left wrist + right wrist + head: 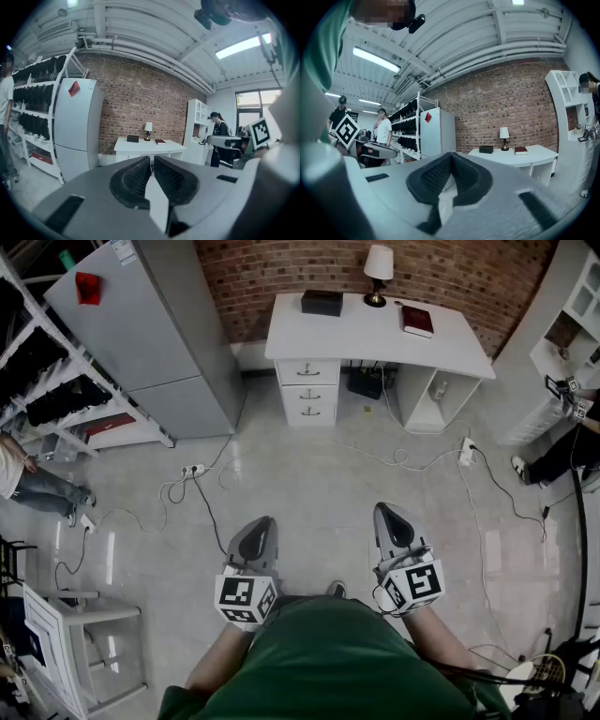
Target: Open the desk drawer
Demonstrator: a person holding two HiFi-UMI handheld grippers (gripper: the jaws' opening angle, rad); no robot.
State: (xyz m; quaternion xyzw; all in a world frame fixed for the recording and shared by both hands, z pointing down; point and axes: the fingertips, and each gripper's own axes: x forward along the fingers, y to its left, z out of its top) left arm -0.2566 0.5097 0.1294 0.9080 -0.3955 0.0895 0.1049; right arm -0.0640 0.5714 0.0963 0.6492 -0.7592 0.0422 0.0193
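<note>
- Left gripper (263, 521) and right gripper (384, 510) held low over the floor (319, 474), jaws pressed together on each, gripping nothing
- Desk drawer (307, 372) shut, under the left end of the white desk (375, 338), well apart from both

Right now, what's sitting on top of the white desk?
On the desk are a black box, a lamp with a white shade and a dark red book. The three drawers below are shut, so their contents are hidden.
</note>
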